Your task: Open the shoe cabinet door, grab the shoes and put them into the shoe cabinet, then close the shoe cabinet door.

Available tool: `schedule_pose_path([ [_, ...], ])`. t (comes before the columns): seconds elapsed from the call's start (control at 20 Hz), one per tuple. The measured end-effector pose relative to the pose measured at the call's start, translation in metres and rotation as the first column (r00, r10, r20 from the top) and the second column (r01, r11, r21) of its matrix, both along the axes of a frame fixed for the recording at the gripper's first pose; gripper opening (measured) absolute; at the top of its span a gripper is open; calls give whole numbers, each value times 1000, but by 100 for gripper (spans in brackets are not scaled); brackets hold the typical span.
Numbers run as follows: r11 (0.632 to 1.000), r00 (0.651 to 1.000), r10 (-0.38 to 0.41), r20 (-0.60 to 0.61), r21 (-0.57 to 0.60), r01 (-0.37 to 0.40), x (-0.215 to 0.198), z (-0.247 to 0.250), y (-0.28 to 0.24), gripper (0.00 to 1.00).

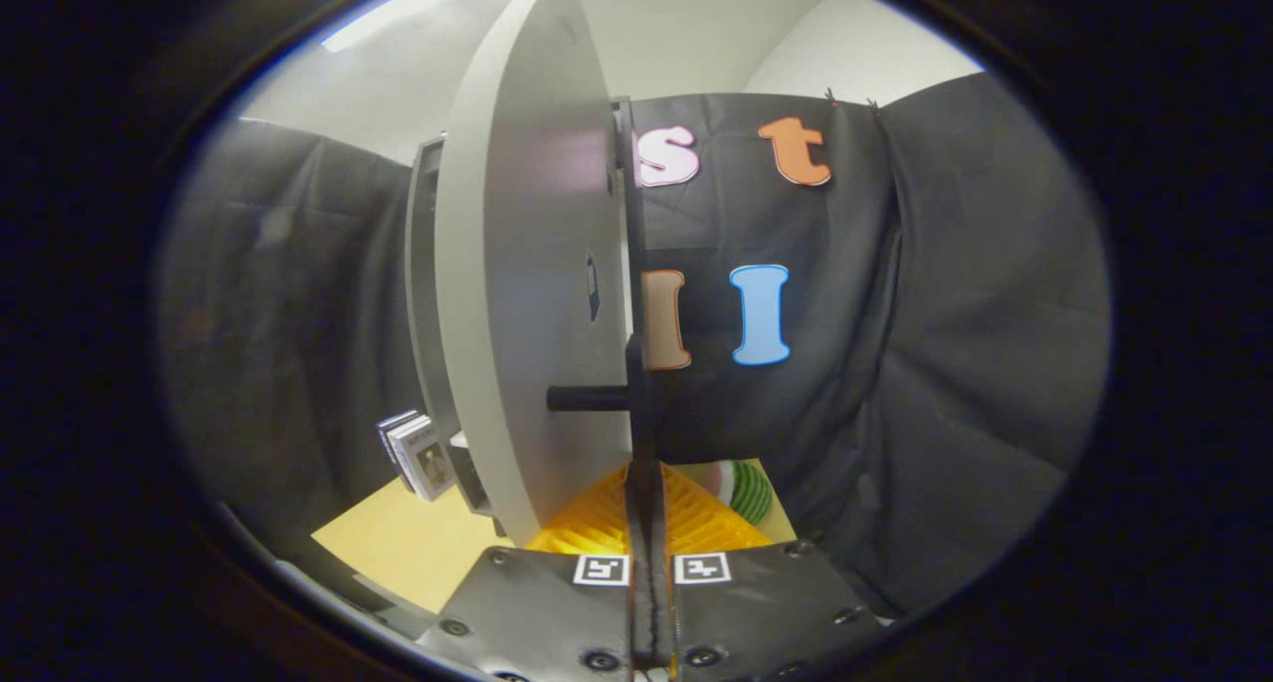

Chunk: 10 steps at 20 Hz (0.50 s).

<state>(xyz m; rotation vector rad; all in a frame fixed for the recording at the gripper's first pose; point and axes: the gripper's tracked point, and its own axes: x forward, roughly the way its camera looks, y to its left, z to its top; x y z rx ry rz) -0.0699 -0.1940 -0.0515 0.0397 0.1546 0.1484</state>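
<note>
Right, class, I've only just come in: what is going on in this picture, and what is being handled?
A person's hand-held tool has its two fingers pressed together, apparently on the handle of the grey shoe cabinet door. The door stands edge-on just ahead of the fingers, partly swung out from the cabinet. Below lie a yellow ridged tray and a watermelon-patterned ball, with small boxes beside the cabinet.

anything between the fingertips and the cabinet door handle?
Nothing: in the gripper view the gripper has its fingers closed together, tips right at the black handle sticking out of the grey cabinet door. Whether they pinch it is unclear.
</note>
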Motion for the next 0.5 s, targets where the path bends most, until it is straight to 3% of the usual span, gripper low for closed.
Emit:
schedule_pose_path([
  [0.25,1000,1000,23,-3,1,-23,-10,-2,-7,4],
  [0.5,999,999,-36,26,-12,36,-46,7,-10,5],
])
